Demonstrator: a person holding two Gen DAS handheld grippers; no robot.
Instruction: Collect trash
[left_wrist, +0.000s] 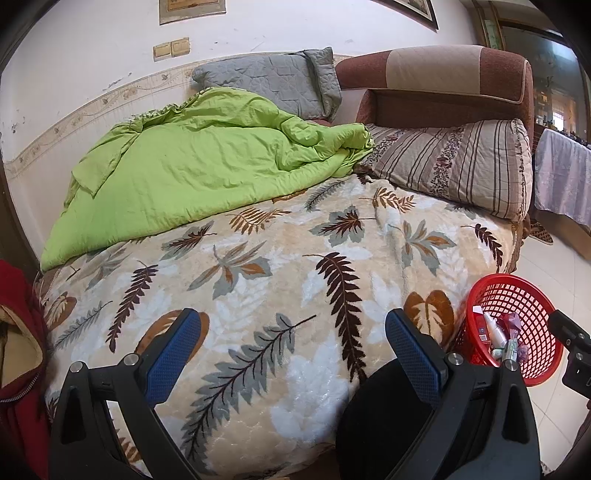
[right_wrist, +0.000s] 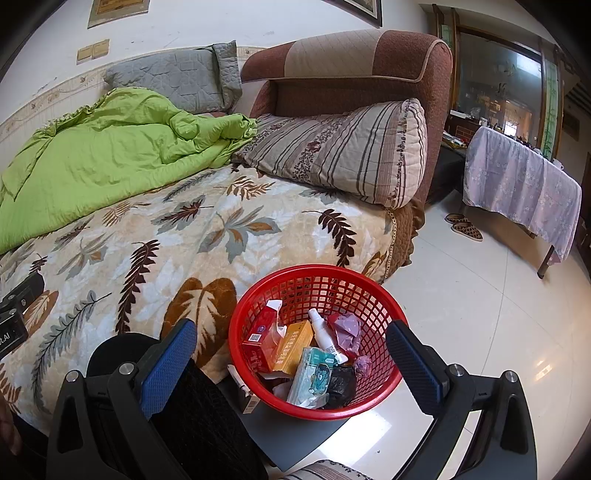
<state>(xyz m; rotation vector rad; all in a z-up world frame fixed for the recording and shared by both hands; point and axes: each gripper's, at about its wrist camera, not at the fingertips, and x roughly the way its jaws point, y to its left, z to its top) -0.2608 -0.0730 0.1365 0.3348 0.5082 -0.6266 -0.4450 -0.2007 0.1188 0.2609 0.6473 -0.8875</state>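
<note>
Your left gripper hung over the leaf-patterned blanket with its jaws spread wide and nothing between them. Your right gripper was likewise spread and empty, poised above the red mesh basket, which stood on the tiled floor just beside the bed's edge. Inside the basket lay the collected trash: a red box, an orange box, a white spray bottle, a teal tissue packet, and crumpled purple wrappers. A green quilt and a striped pillow occupied the far end of the bed.
</note>
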